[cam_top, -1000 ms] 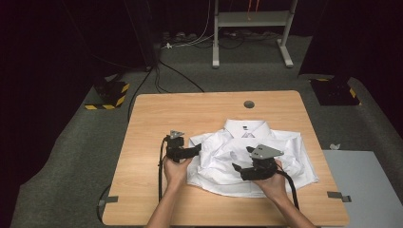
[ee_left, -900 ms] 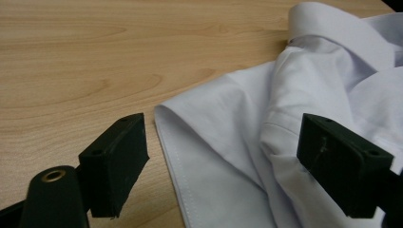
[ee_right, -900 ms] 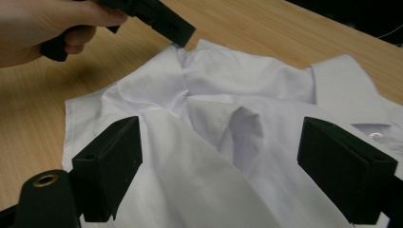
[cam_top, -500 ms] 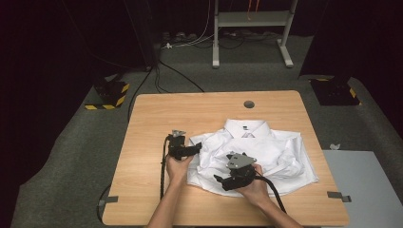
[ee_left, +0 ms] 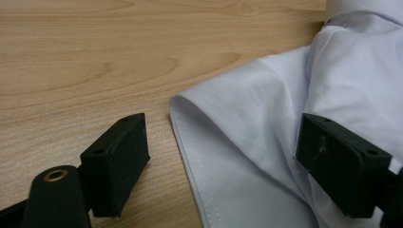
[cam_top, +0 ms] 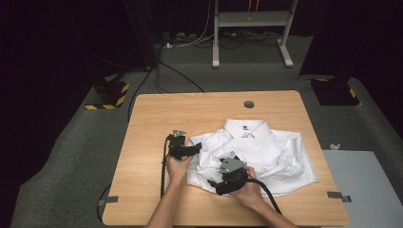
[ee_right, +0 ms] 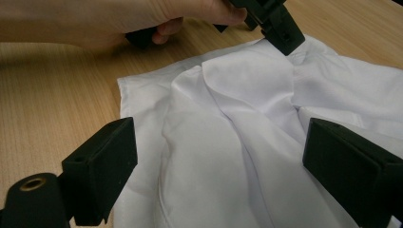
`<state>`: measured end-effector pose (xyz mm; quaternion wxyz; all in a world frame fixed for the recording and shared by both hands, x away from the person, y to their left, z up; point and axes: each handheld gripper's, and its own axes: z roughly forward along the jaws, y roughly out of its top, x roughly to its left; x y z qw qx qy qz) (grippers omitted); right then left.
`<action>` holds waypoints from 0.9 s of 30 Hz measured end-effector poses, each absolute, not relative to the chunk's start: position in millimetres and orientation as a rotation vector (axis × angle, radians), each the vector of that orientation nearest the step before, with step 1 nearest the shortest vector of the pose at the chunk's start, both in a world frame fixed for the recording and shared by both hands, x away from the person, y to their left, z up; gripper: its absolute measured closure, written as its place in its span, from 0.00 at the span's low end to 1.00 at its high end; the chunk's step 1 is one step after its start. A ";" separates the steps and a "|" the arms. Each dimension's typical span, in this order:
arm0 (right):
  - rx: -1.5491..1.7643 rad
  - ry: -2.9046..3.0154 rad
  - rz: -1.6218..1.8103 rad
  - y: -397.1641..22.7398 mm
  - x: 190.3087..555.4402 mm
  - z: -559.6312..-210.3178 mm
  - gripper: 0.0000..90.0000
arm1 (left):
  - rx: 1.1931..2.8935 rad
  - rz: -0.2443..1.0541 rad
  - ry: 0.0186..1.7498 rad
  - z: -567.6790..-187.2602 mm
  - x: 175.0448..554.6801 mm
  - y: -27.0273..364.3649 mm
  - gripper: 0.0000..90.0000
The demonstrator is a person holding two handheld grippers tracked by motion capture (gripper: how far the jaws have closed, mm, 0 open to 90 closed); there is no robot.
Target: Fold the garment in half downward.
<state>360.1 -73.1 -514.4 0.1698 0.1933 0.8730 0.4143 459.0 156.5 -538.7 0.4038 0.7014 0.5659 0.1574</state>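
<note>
A white collared shirt (cam_top: 271, 152) lies crumpled on the right half of the wooden table (cam_top: 157, 123), collar toward the far side. My left gripper (cam_top: 196, 147) is at the shirt's left edge, open. In the left gripper view its jaws straddle a folded hem of the shirt (ee_left: 266, 95), with the left gripper (ee_left: 228, 161) low over the wood. My right gripper (cam_top: 214, 183) is at the shirt's near left corner, open too. The right gripper (ee_right: 228, 166) hovers over rumpled shirt (ee_right: 247, 95) cloth, and beyond it are the left gripper (ee_right: 275, 23) and the hand (ee_right: 142, 19) holding it.
A round cable hole (cam_top: 249, 104) is near the table's far edge. Black cables trail from both grippers off the near edge. On the floor stand striped black boxes (cam_top: 110, 93), a metal stand (cam_top: 252, 28) and a pale board (cam_top: 366, 180) to the right.
My right gripper has swept left across the shirt, from its right side to its near left corner. The left gripper has stayed at the shirt's left edge.
</note>
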 end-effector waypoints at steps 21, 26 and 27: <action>0.514 2.510 1.091 -58.2 358.6 -525.1 0.11 | 1.861 0.398 1.417 -534.6 482.3 142.6 0.18; 0.519 2.514 1.056 -53.0 361.0 -531.5 0.11 | 1.874 0.399 1.406 -536.1 485.5 137.6 0.18; 0.518 2.516 1.051 -52.4 361.4 -532.4 0.11 | 1.881 0.403 1.403 -536.0 486.0 135.5 0.18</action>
